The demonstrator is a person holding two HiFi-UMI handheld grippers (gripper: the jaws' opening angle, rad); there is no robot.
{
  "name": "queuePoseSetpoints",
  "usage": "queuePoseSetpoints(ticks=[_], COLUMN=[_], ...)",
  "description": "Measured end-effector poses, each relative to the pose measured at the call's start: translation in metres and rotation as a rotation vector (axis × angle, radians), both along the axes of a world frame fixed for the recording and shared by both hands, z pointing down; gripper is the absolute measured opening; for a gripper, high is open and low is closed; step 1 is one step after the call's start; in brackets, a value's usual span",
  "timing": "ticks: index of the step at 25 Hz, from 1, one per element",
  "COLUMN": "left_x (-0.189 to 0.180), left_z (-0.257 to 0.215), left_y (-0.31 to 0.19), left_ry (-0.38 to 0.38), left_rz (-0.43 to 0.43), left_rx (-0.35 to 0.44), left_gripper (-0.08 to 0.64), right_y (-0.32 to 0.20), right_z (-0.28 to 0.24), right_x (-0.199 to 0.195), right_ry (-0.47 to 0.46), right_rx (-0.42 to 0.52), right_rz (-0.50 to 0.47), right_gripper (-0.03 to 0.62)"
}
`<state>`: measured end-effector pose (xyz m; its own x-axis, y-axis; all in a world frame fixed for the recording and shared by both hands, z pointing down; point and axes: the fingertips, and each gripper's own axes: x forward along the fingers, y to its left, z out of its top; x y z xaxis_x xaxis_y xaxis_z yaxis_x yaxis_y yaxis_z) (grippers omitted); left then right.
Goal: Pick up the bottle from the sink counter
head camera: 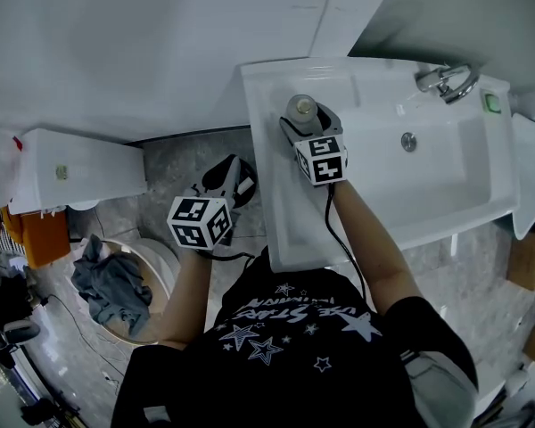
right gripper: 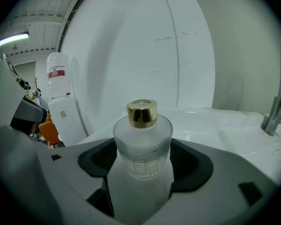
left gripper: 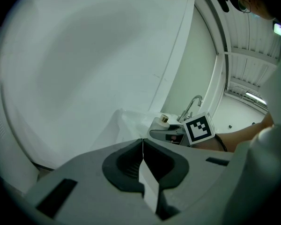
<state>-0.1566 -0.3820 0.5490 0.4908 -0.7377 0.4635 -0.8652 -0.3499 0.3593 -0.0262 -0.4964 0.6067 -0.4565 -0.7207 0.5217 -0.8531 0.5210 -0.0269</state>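
the bottle is found at the back left corner of the sink counter, right by the wall, standing upright. it's frosted glass with a gold cap. the right claw is closed on it: in the right gripper view the bottle is seen sitting between the two dark pads of the right claw, with both pads pressed up against its sides, low on the body. whether the base is touching the counter can't be made out, it's hidden by the claw.

the left claw is held off to the left of the sink, over the grey floor, well apart from the bottle. in the left gripper view the jaws of the left claw are seen shut tight against each other with nothing caught between them. past them the right claw's marker cube and the bottle's cap can be spotted at the sink edge.

the tap is mounted at the back right of the basin, well apart from the bottle, and is also seen at the right edge of the right gripper view. a grey cloth is seen piled in a round bowl down at the left.
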Motion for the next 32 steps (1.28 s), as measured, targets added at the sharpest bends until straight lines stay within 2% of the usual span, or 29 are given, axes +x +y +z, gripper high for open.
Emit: queuePoseSetpoints(ticks=[3,13,23,32], left_x=[-0.001,-0.004,0.001,0.009], left_z=[0.001,0.005,0.005,-0.003], left_y=[0.002,0.004,0.012,0.022], left_ry=[0.004,0.008,0.002,0.005], left_rz=[0.001,-0.005,0.002,0.004], left_rx=[-0.003,-0.013,-0.015,0.000], left_gripper=[0.011,0.011,0.011,0.011], right_y=[-0.004,-0.017,-0.013,0.010], right_z=[-0.006,-0.001,-0.001,-0.005], right_x=[-0.004,-0.008,-0.007,0.010], right_ry=[-0.012,-0.003,0.018,-0.046], right_rx=[0.032,0.021,0.021,-0.012], right_rz=[-0.001,0.019,-0.029,0.029], right_gripper=[0.319,0.318,0.321,0.322])
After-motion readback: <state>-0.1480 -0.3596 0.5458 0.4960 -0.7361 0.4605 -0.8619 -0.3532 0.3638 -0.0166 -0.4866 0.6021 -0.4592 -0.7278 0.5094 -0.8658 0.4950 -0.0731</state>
